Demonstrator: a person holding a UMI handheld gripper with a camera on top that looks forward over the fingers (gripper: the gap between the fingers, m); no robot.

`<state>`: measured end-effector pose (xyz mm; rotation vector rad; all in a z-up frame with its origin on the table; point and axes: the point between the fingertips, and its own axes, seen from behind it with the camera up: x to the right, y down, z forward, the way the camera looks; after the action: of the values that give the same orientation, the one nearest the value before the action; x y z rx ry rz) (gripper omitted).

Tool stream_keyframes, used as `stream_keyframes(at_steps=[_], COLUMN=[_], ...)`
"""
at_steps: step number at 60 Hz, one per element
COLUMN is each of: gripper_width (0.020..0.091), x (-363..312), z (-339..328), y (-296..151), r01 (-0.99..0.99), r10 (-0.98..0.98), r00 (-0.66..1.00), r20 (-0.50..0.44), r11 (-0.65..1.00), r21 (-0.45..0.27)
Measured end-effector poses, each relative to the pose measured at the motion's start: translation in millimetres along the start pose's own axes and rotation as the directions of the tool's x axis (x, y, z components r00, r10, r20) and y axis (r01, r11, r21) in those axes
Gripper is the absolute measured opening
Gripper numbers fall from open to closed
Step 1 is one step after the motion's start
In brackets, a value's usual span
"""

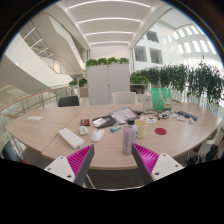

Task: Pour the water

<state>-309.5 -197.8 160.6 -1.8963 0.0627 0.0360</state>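
Note:
My gripper [113, 162] hangs open above the near edge of a round wooden table [60, 125], and nothing is between its magenta pads [80, 160]. Just ahead of the right finger stands a tall clear bottle [128, 137], apart from both fingers. A small yellow cup [140, 127] sits right behind the bottle. Farther back on the right is a green translucent jug [160, 97].
A white keyboard-like thing [72, 137] lies ahead of the left finger. Books [103, 122] and papers [125, 115] cover the table's middle, with small dark and red items [185, 117] at the right. Chairs [68, 101] and a row of plants [185, 80] stand beyond.

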Motion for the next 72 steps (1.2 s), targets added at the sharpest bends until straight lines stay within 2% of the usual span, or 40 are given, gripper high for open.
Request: stream_keyframes(at_steps=[14, 18, 24, 26, 27, 28, 30, 34, 41, 50, 55, 61, 66, 68, 72], gripper_width=[0.0820, 0.0821, 0.0800, 0.0777, 0.0743, 0.0702, 0.0560, 0.0546, 0.0500, 0.0384, 0.0371, 0.0372, 0.0372, 0.0374, 0.0373], x=[72.2, 77.1, 82.8, 82.6, 82.7, 82.5, 85.2, 85.1, 81.6, 77.3, 55.6, 34.8, 14.5, 14.0, 24.0], z=[135.4, 162.2, 199.4, 208.2, 212.1, 215.3, 224.8, 226.5, 230.2, 236.0, 234.5, 234.9, 239.0, 242.4, 255.7], y=[21.6, 25.4, 30.6, 31.0, 30.4, 30.3, 34.7, 34.0, 32.8, 35.5, 33.0, 2.0, -43.6, -74.2, -101.1], r01=[0.058, 0.081, 0.066, 0.055, 0.050, 0.047, 0.045, 0.019, 0.013, -0.022, -0.112, -0.283, -0.536, -0.635, -0.782], r10=[-0.046, -0.072, -0.056, -0.046, -0.042, -0.039, -0.036, -0.010, -0.006, 0.022, 0.112, 0.286, 0.535, 0.634, 0.778], r00=[0.993, 0.992, 0.993, 0.995, 0.995, 0.996, 0.996, 0.998, 0.999, 1.000, 0.989, 0.940, 0.791, 0.709, 0.519], r20=[-0.105, -0.107, -0.099, -0.090, -0.087, -0.083, -0.085, -0.067, -0.045, -0.001, 0.099, 0.186, 0.297, 0.307, 0.354], r11=[0.992, 0.993, 0.993, 0.994, 0.994, 0.994, 0.994, 0.991, 0.989, 0.997, 0.994, 0.958, 0.840, 0.764, 0.599], r21=[0.114, 0.091, 0.097, 0.095, 0.097, 0.098, 0.096, 0.131, 0.146, 0.076, -0.011, -0.040, -0.085, -0.112, -0.170])
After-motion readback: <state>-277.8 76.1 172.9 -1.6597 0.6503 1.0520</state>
